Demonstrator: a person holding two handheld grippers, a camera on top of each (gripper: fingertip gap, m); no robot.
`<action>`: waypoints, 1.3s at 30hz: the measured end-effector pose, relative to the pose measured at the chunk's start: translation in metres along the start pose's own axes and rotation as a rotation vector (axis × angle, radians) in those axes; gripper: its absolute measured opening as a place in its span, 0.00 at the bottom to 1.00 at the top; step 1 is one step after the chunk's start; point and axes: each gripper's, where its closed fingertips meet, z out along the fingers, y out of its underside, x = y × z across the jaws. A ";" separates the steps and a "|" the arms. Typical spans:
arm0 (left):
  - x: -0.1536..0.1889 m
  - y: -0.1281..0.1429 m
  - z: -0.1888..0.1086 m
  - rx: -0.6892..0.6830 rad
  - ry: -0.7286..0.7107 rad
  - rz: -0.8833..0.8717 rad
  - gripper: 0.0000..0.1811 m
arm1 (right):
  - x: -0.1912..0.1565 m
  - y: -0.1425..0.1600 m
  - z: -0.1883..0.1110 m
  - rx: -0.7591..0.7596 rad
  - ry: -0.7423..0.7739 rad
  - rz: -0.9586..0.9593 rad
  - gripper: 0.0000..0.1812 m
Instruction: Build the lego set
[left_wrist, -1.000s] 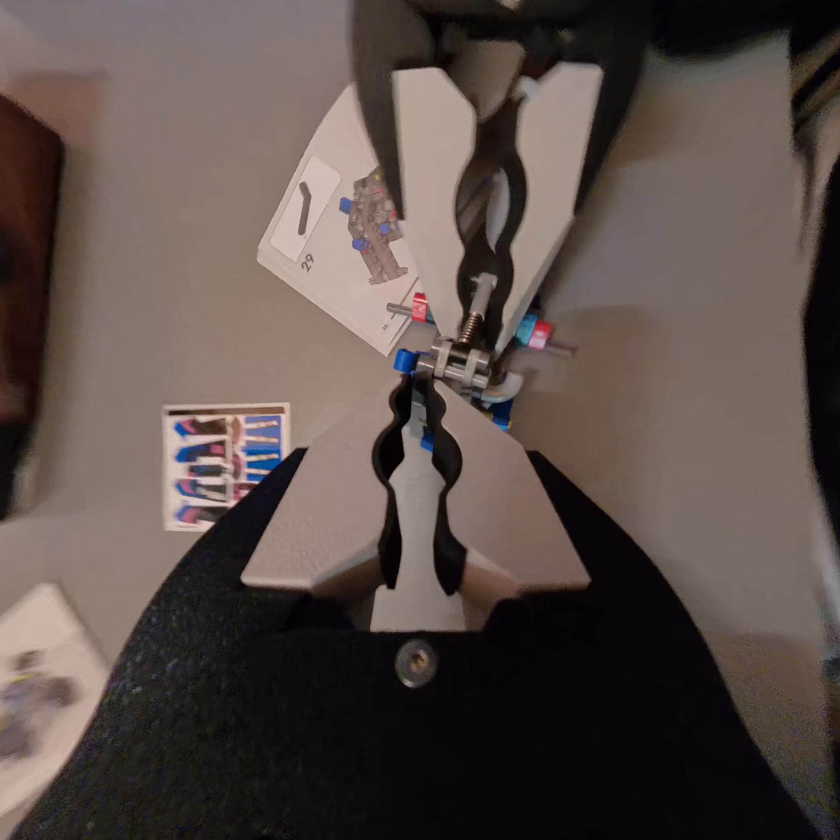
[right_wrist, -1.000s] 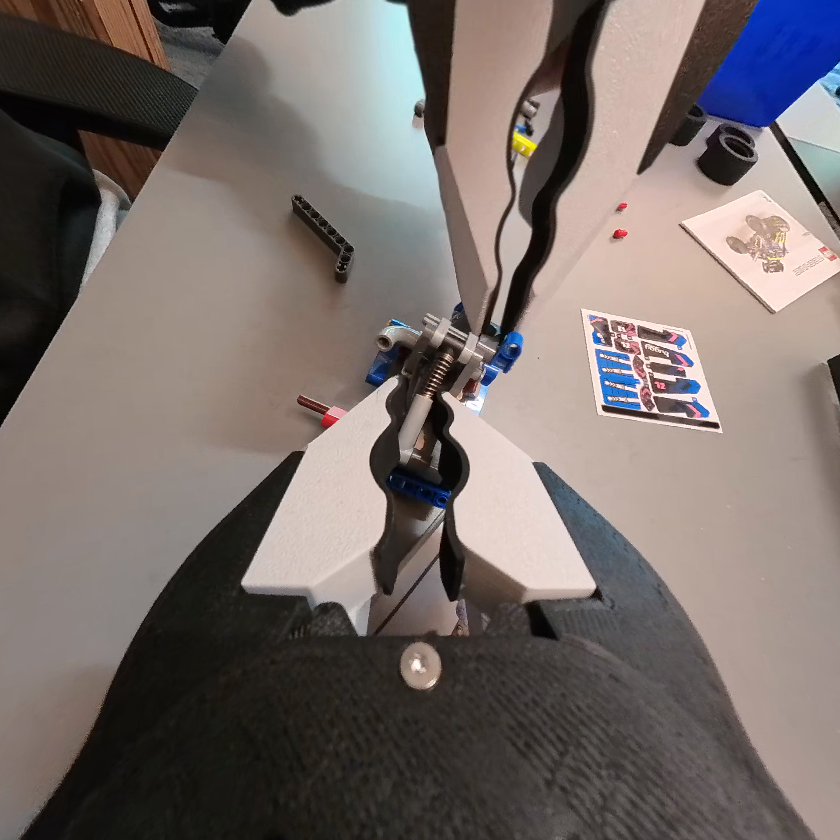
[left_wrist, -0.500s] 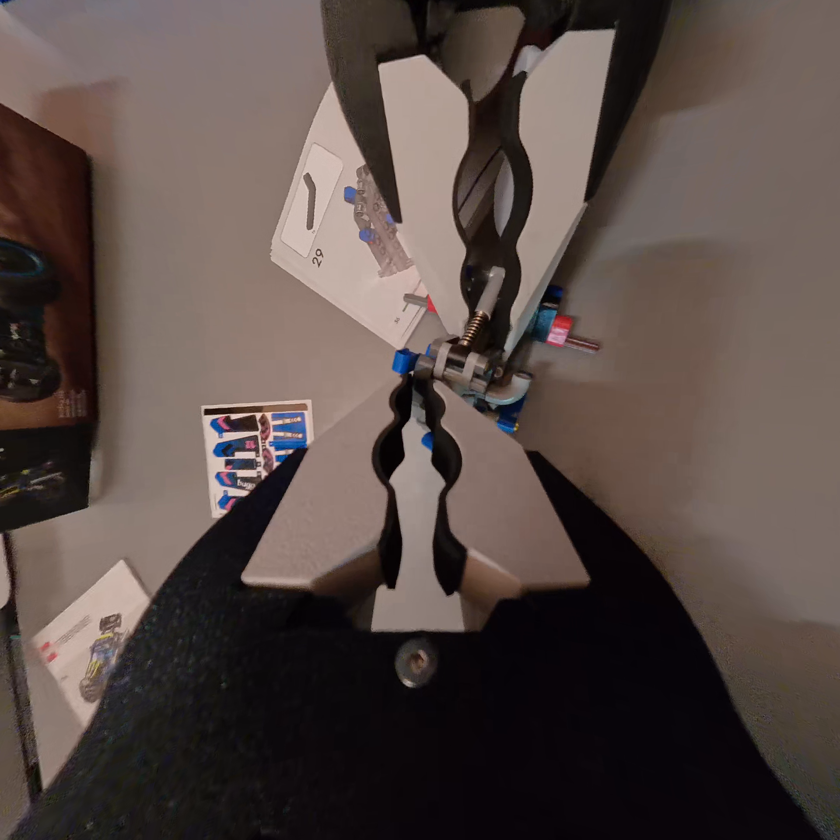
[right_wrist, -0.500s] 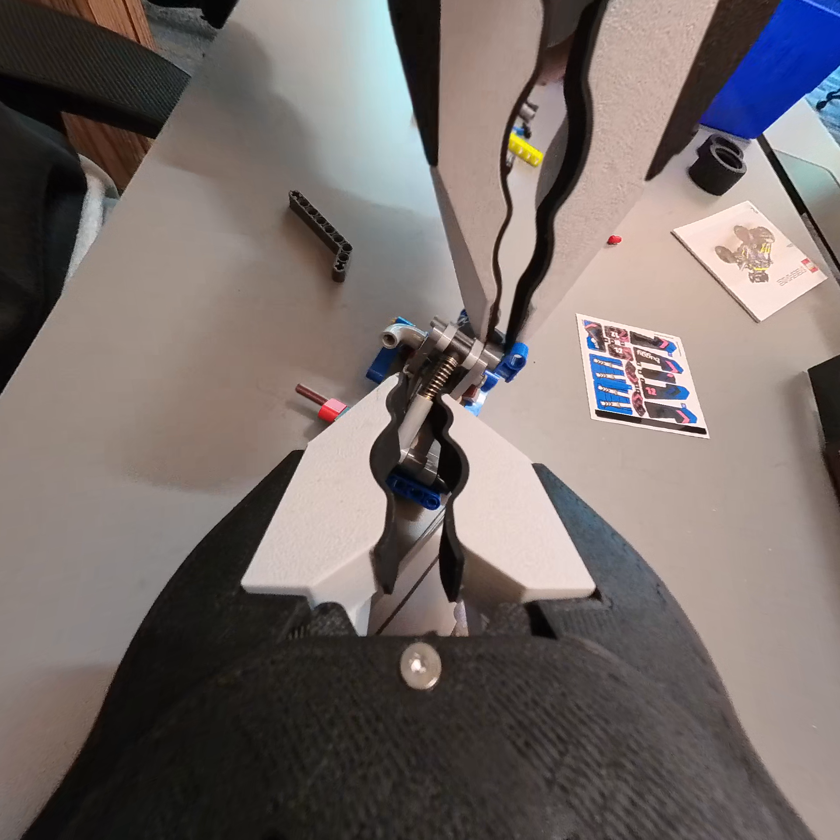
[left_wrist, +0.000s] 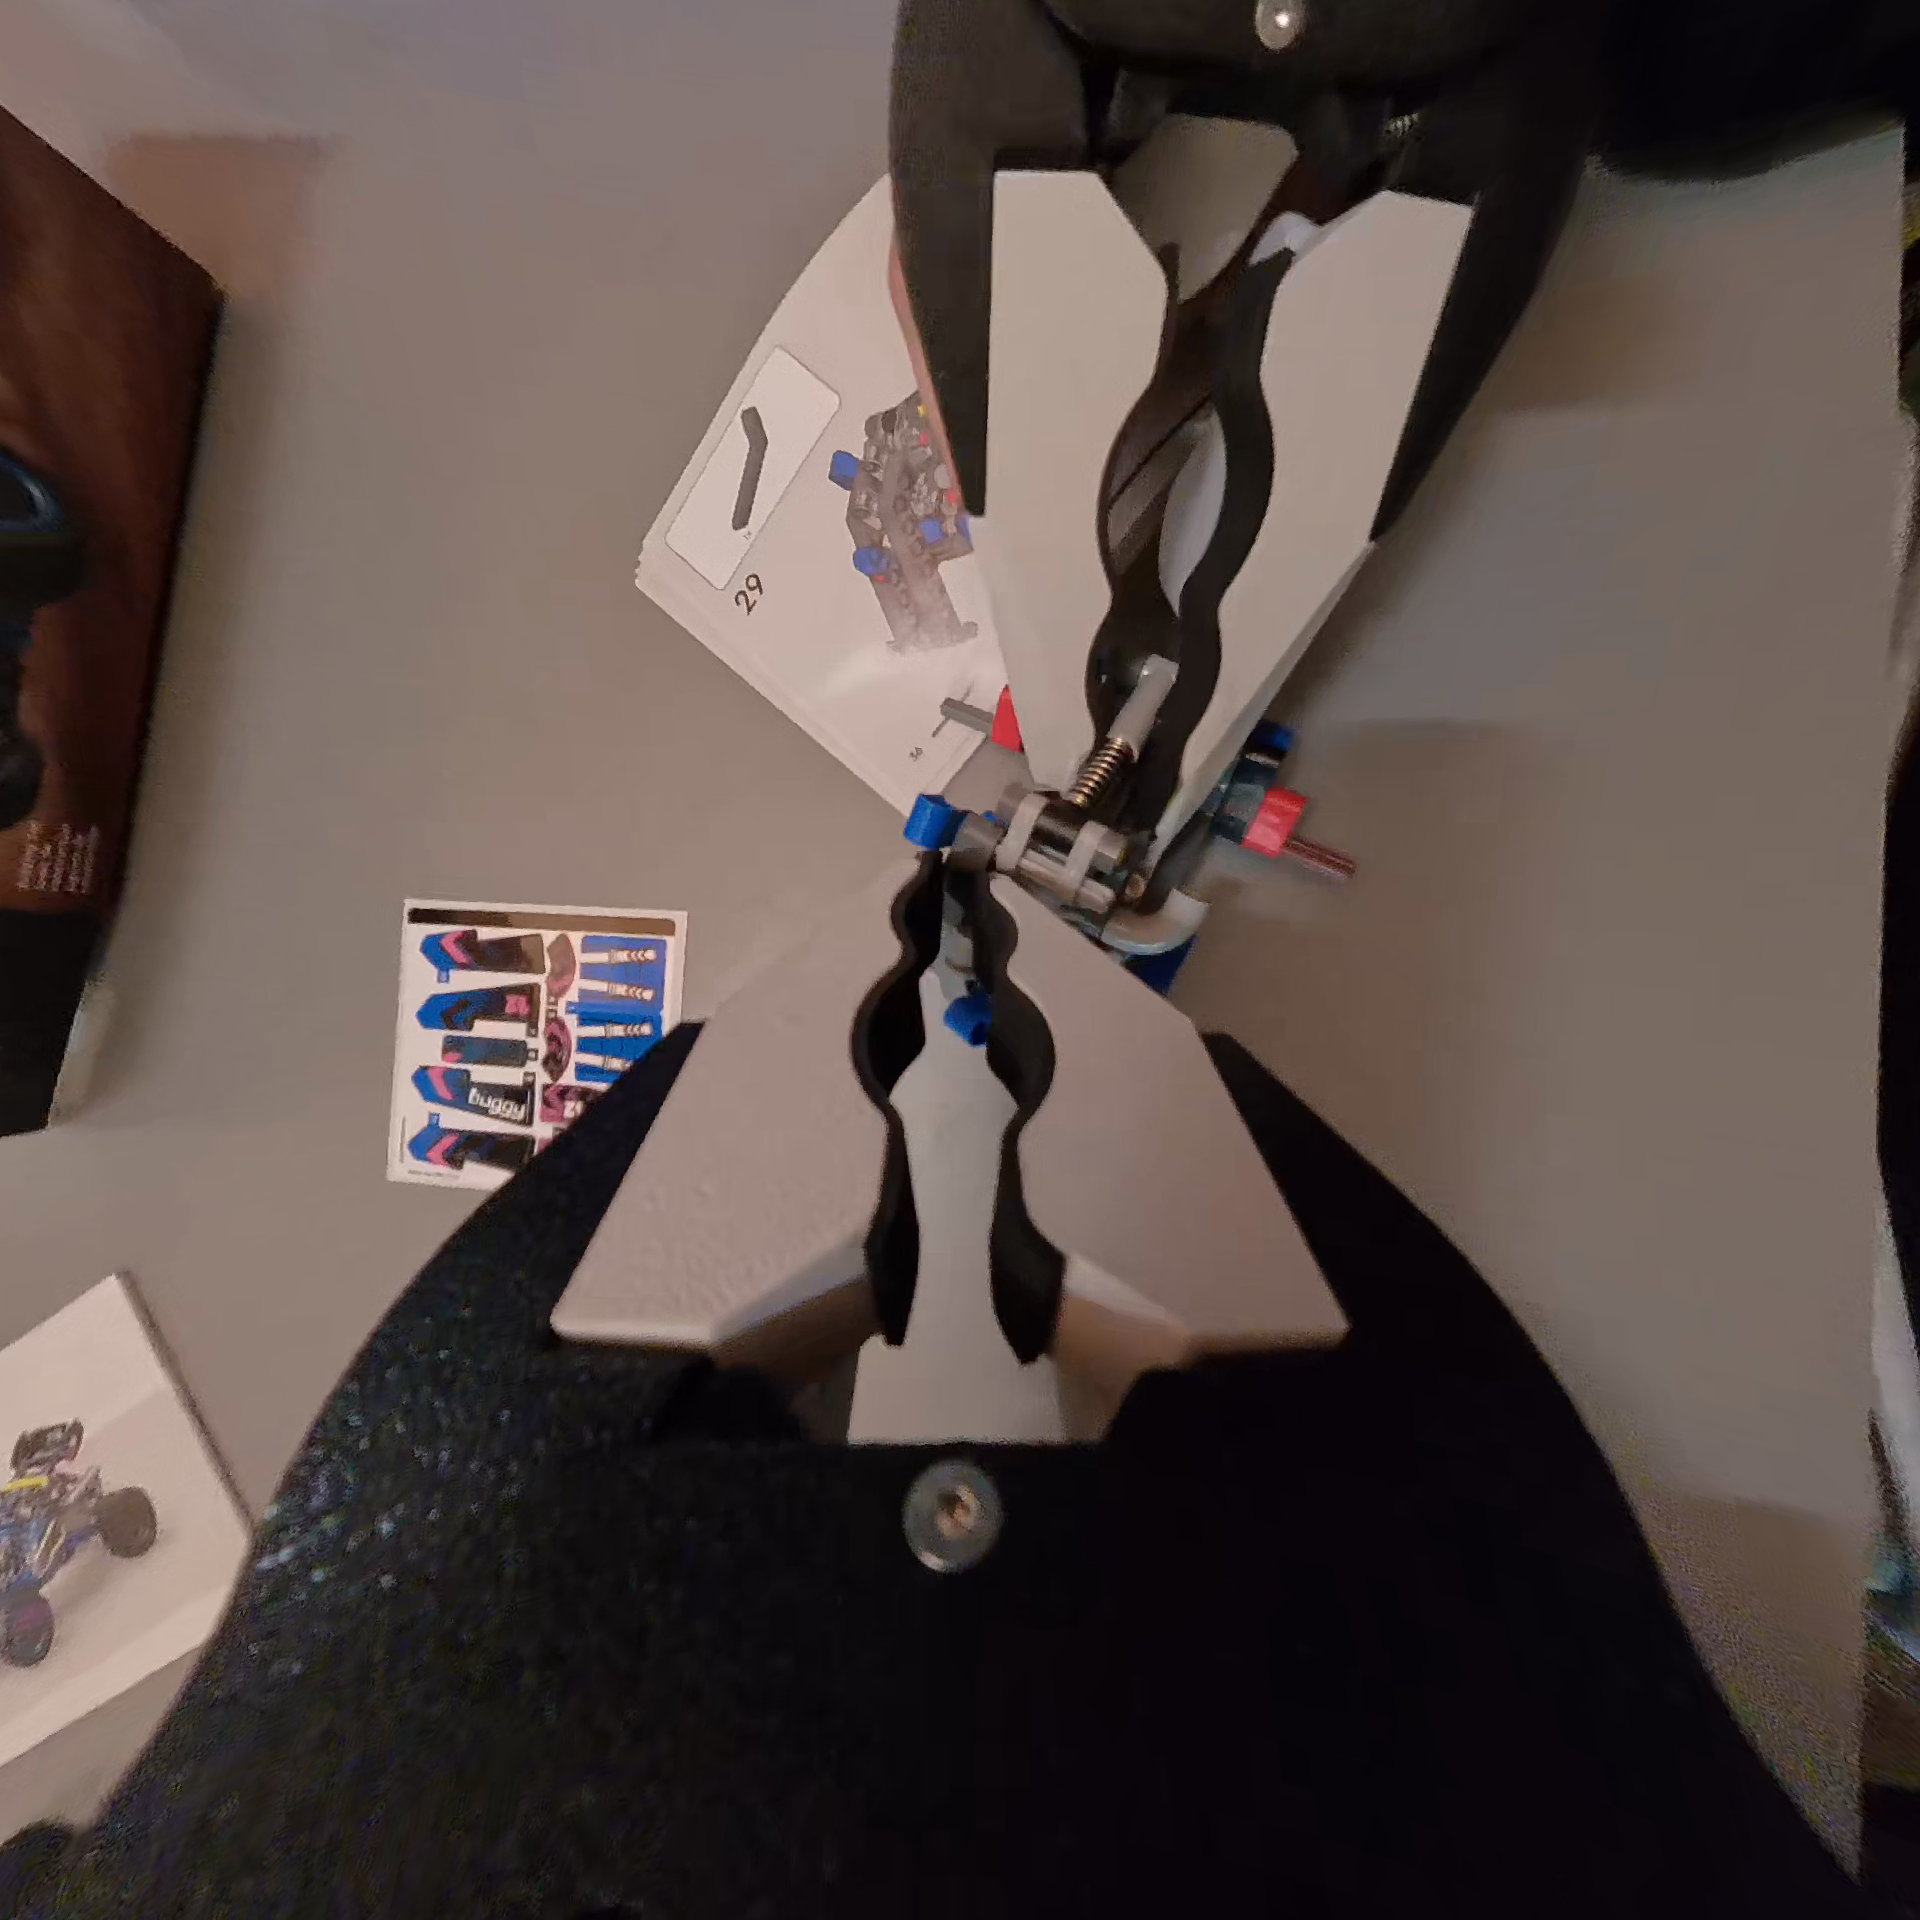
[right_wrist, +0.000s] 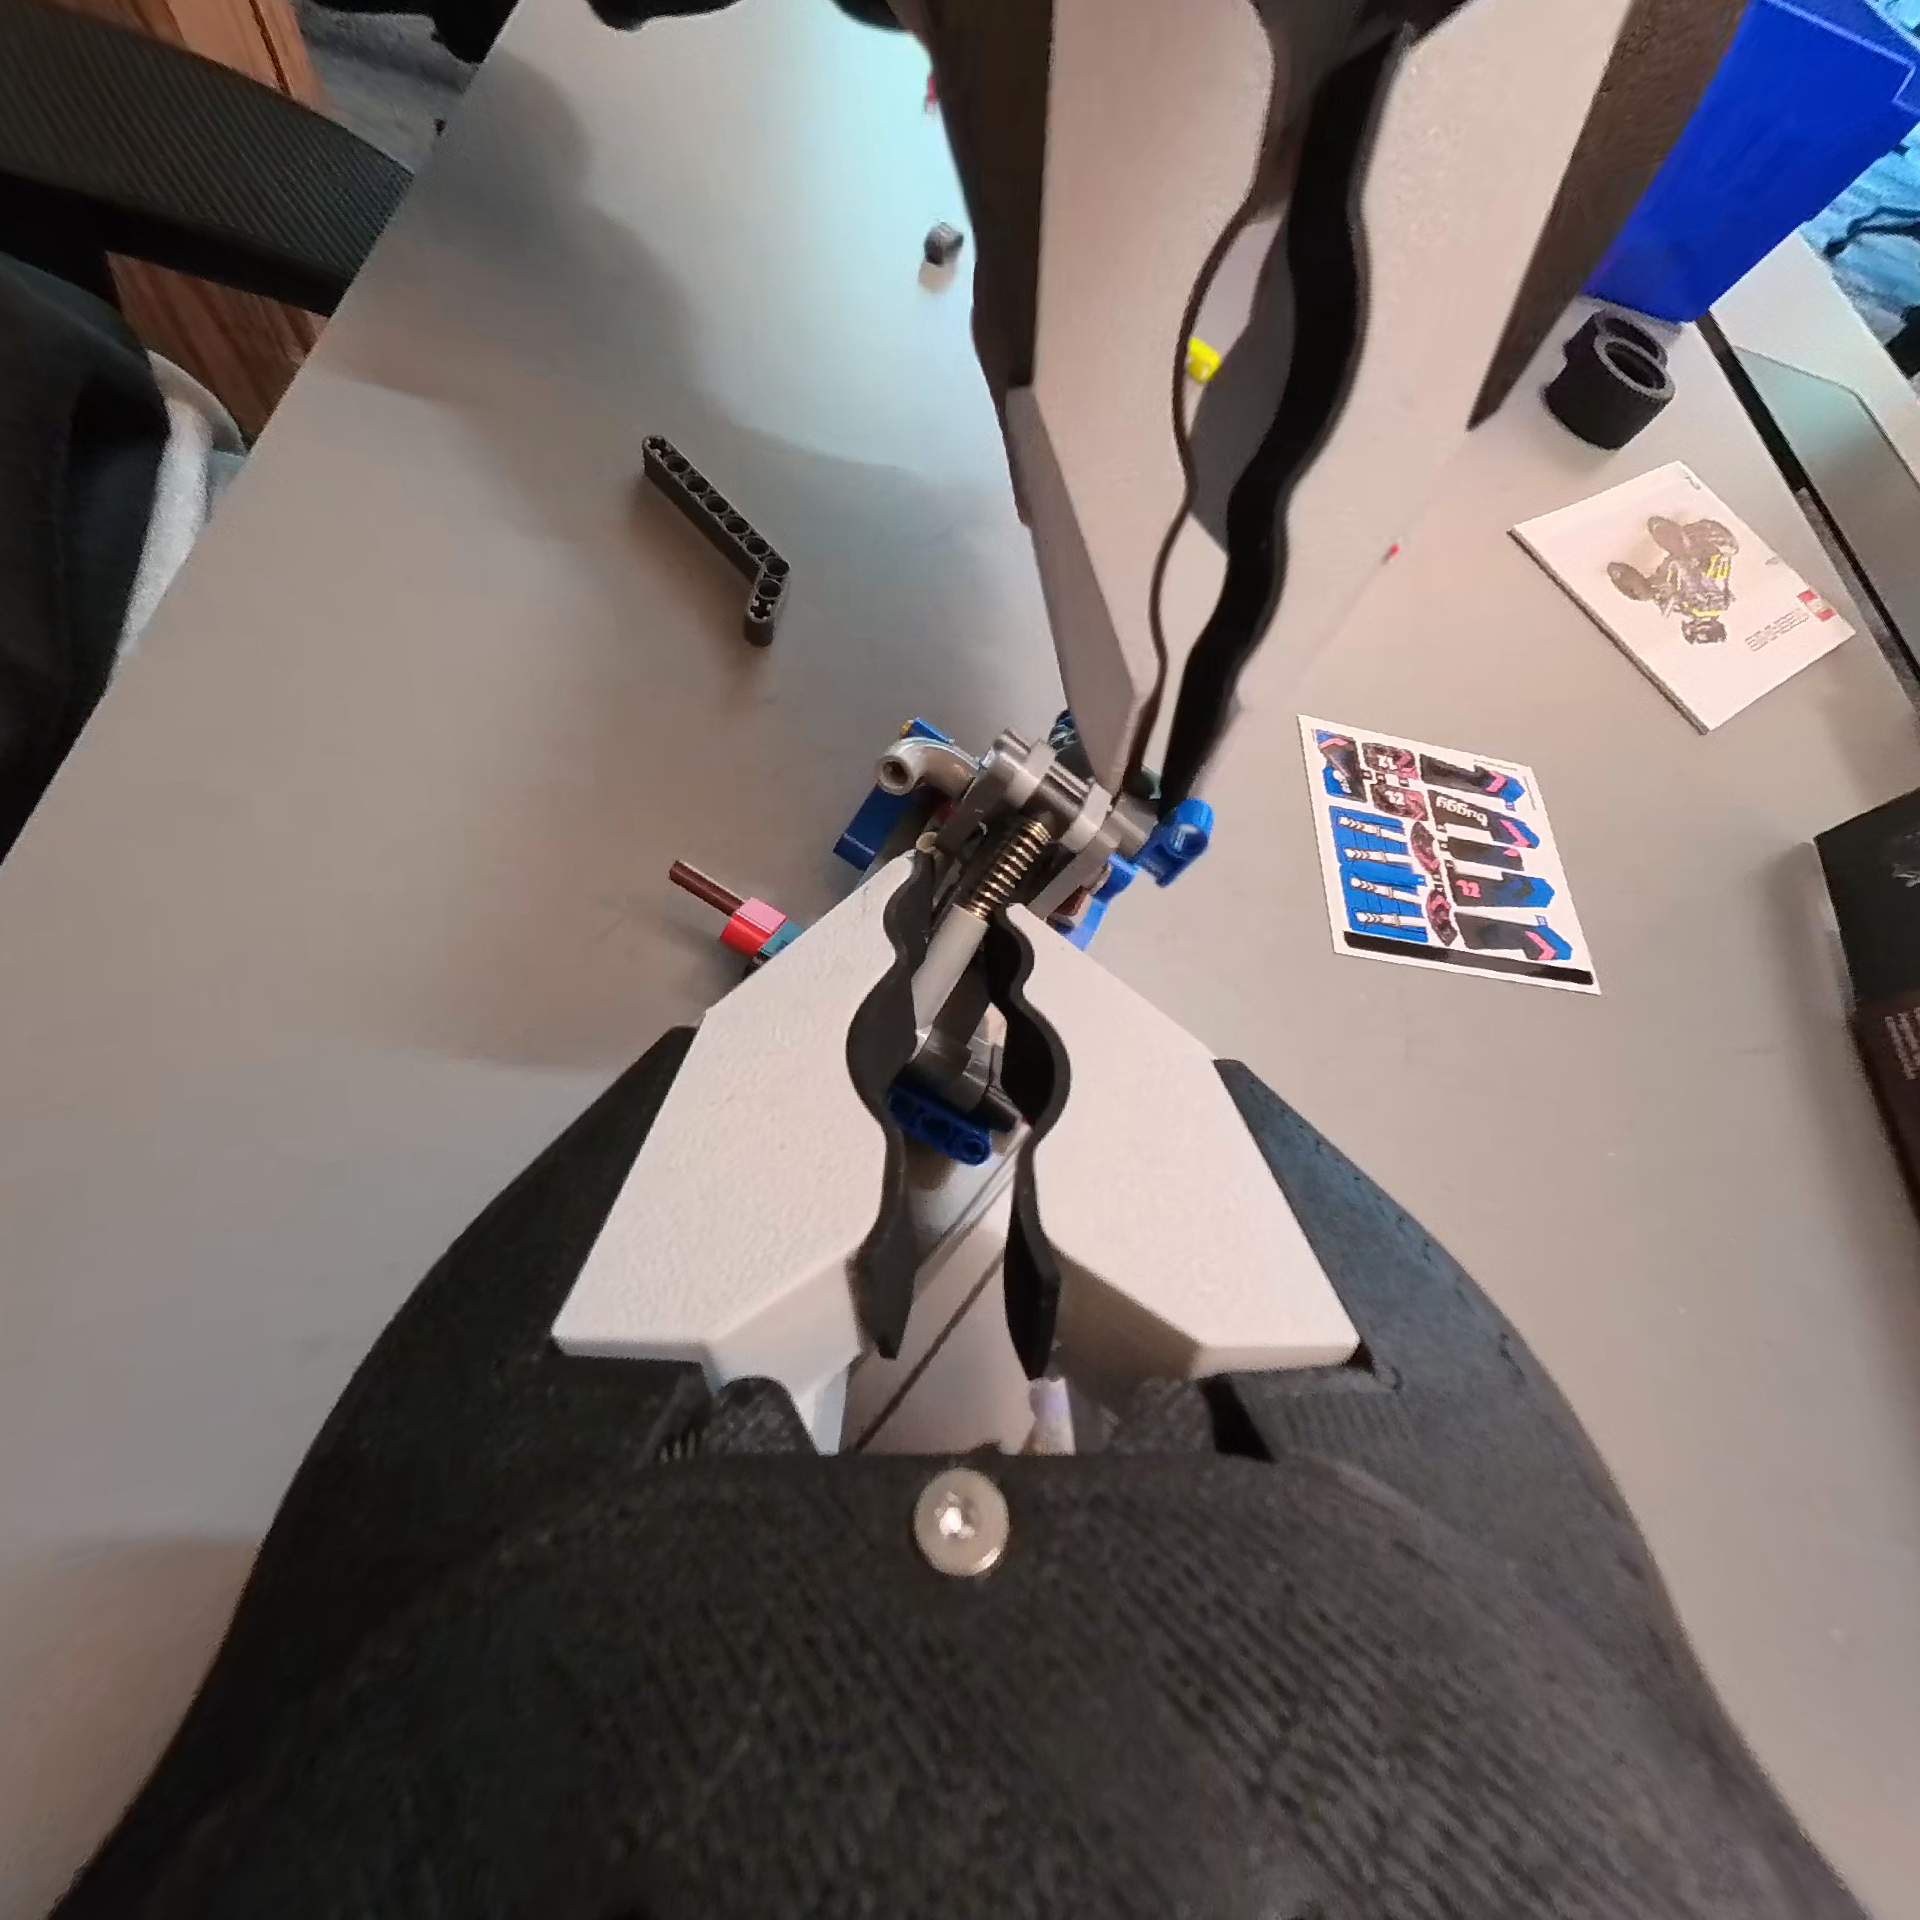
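Pinching the small grey-and-blue plastic lego assembly (left_wrist: 1060, 842) at its blue 9 o'clock end, the closed left gripper (left_wrist: 951, 904) holds very little, so a twist could slip it. Gripping the assembly's grey spring shock absorber (right_wrist: 997, 883) above the grey table (right_wrist: 468, 727), the right gripper (right_wrist: 961, 914) may, I judge, pop joints; the dark angled beam (right_wrist: 717, 535) waits at 11 o'clock.

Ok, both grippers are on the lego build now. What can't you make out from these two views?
- Underside of the lego build: both views, hidden by the fingers of the right gripper and the left gripper.
- Open instruction booklet: left wrist view, its right part covered by the right gripper.
- Dark box: left wrist view, cut off by the left edge, blurred.
- Small yellow piece: right wrist view, mostly behind the left gripper's fingers.
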 end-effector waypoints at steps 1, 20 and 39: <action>0.000 0.001 -0.001 -0.019 -0.001 -0.006 0.01 | 0.000 -0.001 0.001 0.003 -0.003 0.029 0.05; 0.005 0.005 -0.005 -0.040 -0.015 0.018 0.01 | 0.008 -0.024 -0.010 0.177 -0.068 0.241 0.20; -0.008 0.017 -0.011 -0.002 -0.211 -0.032 0.01 | 0.025 -0.028 0.009 0.137 0.133 0.333 0.12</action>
